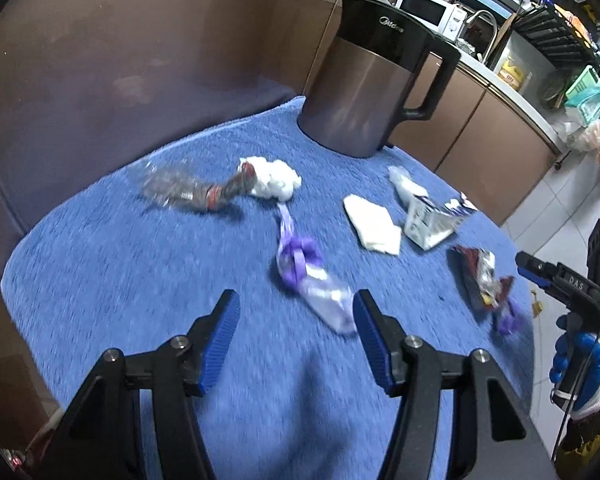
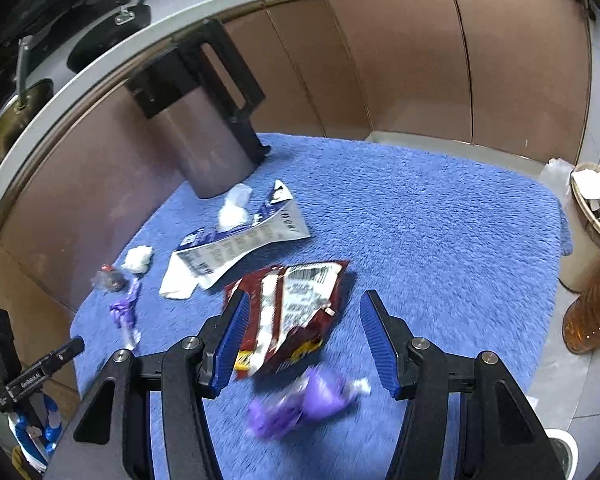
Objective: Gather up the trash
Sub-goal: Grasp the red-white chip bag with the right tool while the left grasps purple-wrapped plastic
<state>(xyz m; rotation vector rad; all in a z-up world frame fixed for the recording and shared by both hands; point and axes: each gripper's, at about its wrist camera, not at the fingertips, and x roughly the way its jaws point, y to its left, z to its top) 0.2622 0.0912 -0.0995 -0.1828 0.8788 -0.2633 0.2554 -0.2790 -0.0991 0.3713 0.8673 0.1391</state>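
Trash lies scattered on a blue towel (image 1: 120,280). My left gripper (image 1: 296,320) is open above it. A purple wrapper (image 1: 300,272) lies just ahead, its near end by the right finger. Farther off lie a crushed plastic bottle (image 1: 196,190), a white tissue wad (image 1: 274,178), a napkin (image 1: 374,222) and a torn carton (image 1: 432,220). My right gripper (image 2: 306,320) is open over a red snack bag (image 2: 296,312), its pads not touching it. A blurred purple wrapper (image 2: 300,404) lies nearer the camera. The right gripper (image 1: 530,266) also shows at the left view's right edge, held by a gloved hand (image 1: 580,364).
A tall grey jug with a black handle (image 1: 376,84) stands at the towel's far edge against brown cabinets. Right of the towel, on the floor, stand a waste bin (image 2: 596,208) holding paper and an amber jar (image 2: 592,312). The left gripper (image 2: 72,350) shows at lower left.
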